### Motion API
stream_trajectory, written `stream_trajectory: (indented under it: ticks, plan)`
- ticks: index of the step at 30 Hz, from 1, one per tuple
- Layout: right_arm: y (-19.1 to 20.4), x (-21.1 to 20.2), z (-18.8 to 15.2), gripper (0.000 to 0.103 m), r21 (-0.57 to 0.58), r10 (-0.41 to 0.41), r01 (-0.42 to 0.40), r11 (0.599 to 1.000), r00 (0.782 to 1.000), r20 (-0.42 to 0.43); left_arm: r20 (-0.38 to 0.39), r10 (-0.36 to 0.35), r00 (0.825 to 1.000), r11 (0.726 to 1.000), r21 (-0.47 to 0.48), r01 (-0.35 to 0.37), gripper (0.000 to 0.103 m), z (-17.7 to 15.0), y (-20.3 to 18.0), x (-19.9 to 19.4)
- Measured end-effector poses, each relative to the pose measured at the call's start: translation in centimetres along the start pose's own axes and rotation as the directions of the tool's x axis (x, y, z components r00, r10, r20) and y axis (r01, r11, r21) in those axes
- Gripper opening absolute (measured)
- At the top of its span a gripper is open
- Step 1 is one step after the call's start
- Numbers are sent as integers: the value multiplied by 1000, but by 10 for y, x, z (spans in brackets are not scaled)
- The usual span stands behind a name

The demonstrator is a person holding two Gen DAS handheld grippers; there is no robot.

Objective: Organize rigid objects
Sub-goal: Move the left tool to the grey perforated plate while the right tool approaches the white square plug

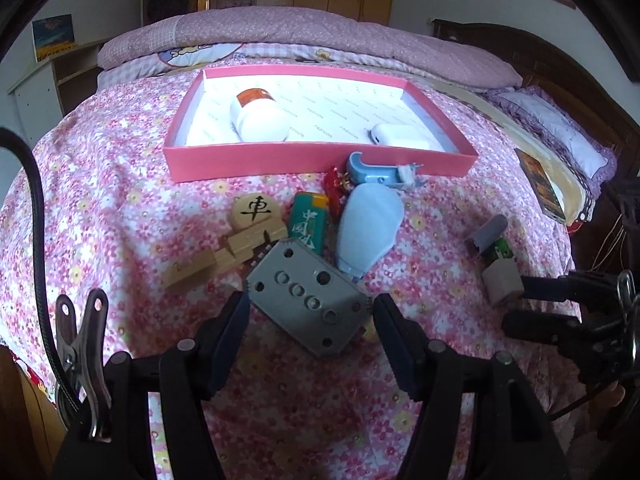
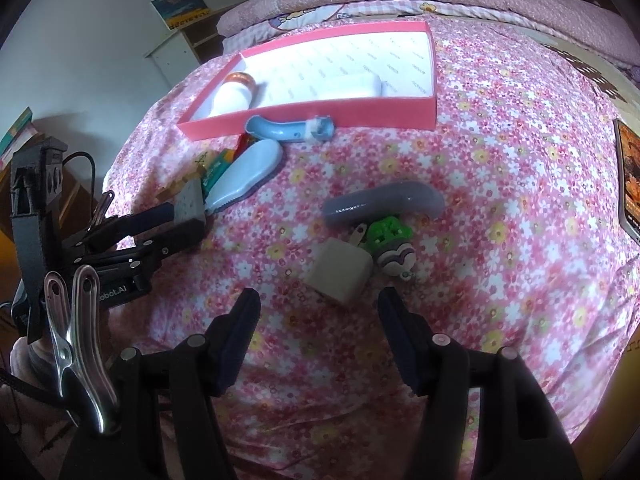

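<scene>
A pink box (image 1: 320,162) (image 2: 360,114) on the bed holds a white bottle (image 1: 258,118) (image 2: 232,94) and a white case (image 1: 400,136) (image 2: 344,84). My left gripper (image 1: 308,316) (image 2: 178,226) is open around a grey perforated block (image 1: 306,300) (image 2: 190,202) lying on the bed. My right gripper (image 2: 318,308) (image 1: 520,300) is open just in front of a beige cube plug (image 2: 340,276) (image 1: 502,282). Behind the plug lie a grey tube (image 2: 384,200) (image 1: 486,234) and a green toy (image 2: 388,232).
Beyond the grey block lie wooden pieces (image 1: 224,252), a round chess piece (image 1: 256,210), a green lighter (image 1: 308,222), a pale blue brush (image 1: 368,228) (image 2: 244,178) and a blue handled tool (image 1: 380,172) (image 2: 288,128). A book (image 1: 540,184) (image 2: 630,176) lies right.
</scene>
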State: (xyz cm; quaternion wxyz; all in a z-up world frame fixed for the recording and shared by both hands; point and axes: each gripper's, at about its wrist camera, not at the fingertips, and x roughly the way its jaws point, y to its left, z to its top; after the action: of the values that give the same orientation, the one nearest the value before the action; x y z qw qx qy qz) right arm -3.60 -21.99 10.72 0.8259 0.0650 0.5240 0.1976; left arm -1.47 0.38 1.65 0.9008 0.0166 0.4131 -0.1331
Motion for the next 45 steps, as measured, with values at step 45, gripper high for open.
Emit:
stream_trajectory:
  ticks: [45]
  plan:
    - [2, 12, 11, 35, 23, -72, 71, 997, 997, 9, 0, 0, 1000, 998, -67, 0, 47, -5, -4, -16]
